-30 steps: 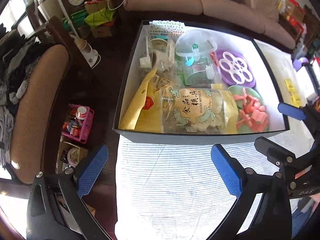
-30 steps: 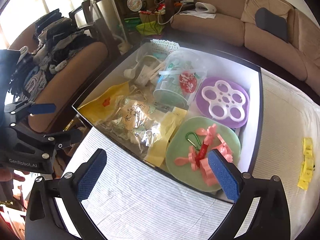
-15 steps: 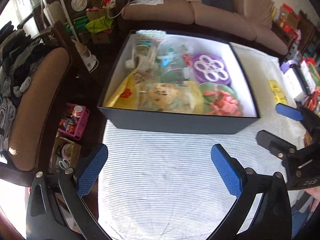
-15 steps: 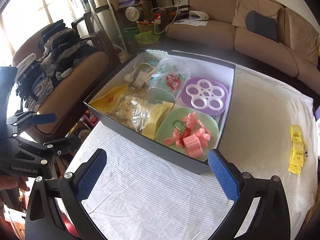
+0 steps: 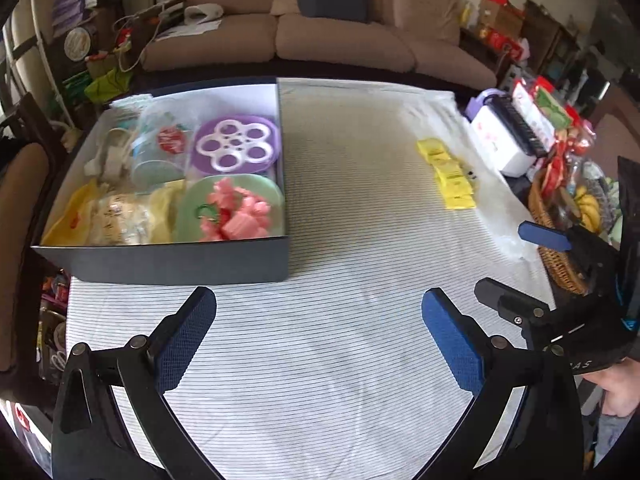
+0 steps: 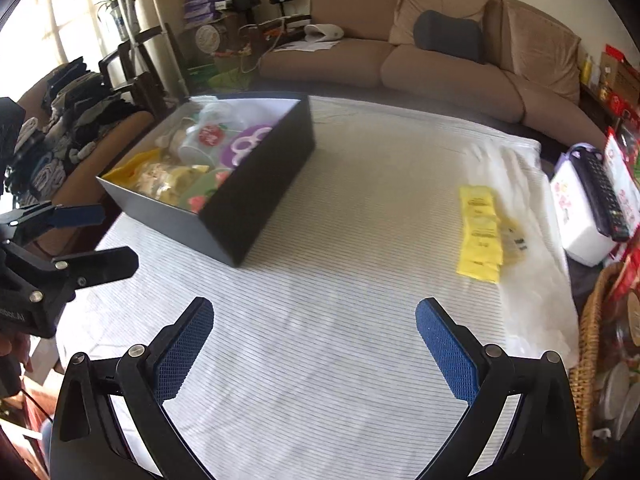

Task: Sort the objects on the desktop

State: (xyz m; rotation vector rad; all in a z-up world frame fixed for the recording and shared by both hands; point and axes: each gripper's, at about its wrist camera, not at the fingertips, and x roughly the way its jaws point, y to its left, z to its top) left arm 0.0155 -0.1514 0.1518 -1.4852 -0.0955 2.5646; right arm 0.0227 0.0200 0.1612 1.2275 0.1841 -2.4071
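A dark box (image 5: 180,266) sits on the striped tablecloth (image 5: 320,360) at the left, also in the right wrist view (image 6: 256,196). It holds a purple lid (image 5: 234,144), a green plate (image 5: 192,208) with pink clips (image 5: 236,216), a clear tub (image 5: 160,148) and snack bags (image 5: 116,220). Yellow packets (image 5: 450,174) lie on the cloth at the right, also in the right wrist view (image 6: 480,236). My left gripper (image 5: 318,320) is open and empty above the cloth. My right gripper (image 6: 314,328) is open and empty.
A white box with a remote (image 5: 508,136) and a wicker basket (image 5: 560,256) of fruit stand at the table's right edge. A sofa (image 5: 320,36) is behind the table. A chair (image 6: 80,128) with clothes stands left.
Both grippers have pulled back from the box and swung right. The box now sits farther away at the left, and the yellow packets have come into view.
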